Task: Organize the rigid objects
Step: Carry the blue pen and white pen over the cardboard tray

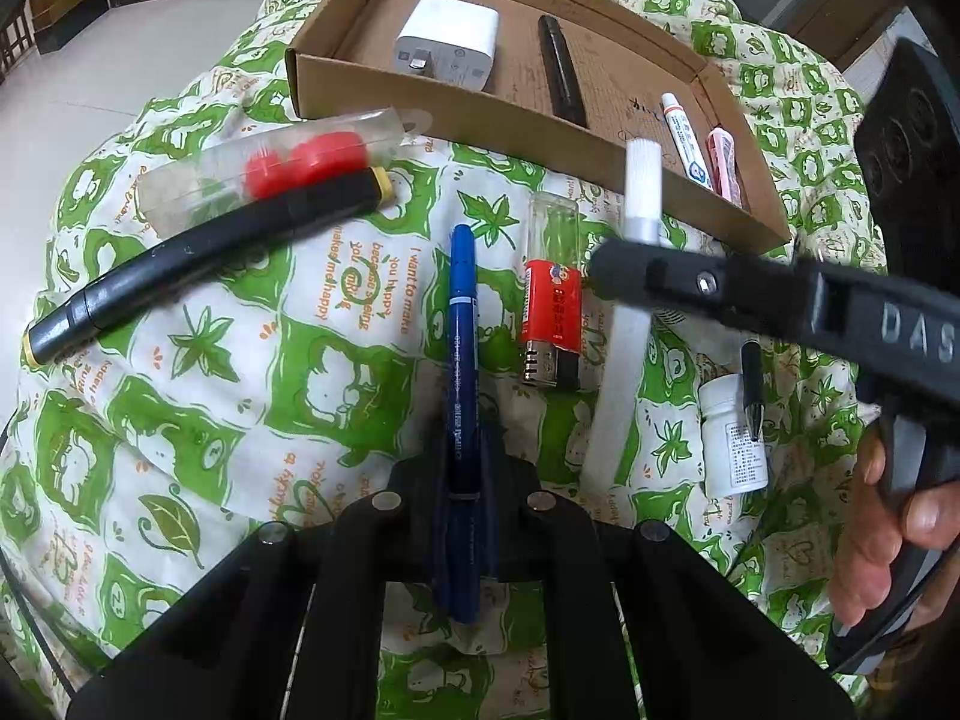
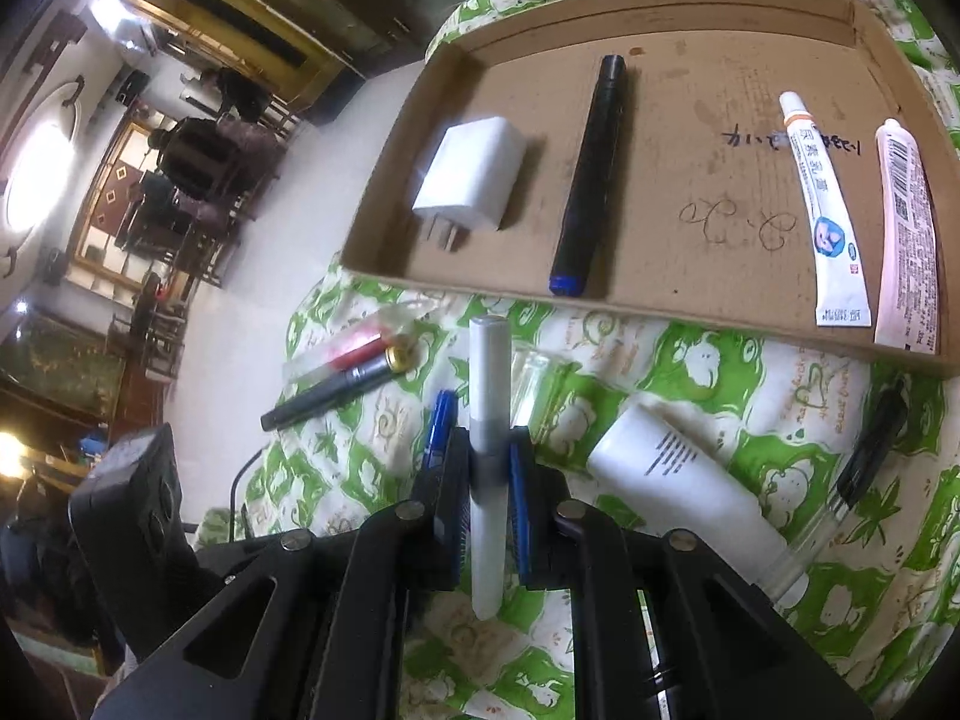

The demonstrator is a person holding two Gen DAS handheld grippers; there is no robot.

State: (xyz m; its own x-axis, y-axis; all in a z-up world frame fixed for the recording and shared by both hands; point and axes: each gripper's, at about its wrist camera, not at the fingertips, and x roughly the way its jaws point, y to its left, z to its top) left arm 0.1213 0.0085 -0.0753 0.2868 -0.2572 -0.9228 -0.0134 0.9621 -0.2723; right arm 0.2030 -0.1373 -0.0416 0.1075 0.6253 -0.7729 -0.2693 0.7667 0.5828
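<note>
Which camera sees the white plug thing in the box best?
The right wrist view: the white square plastic charger lies unobstructed in the brown cardboard tray, with its prongs showing. The left wrist view shows the charger too, but farther off, behind the tray wall.

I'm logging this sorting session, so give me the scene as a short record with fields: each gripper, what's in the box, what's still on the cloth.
left gripper: shut on blue pen
right gripper: shut on white stick
cardboard box: holds white charger, black marker, white tube, pink tube
still on cloth: red lighter, small white bottle, long black pen
</note>
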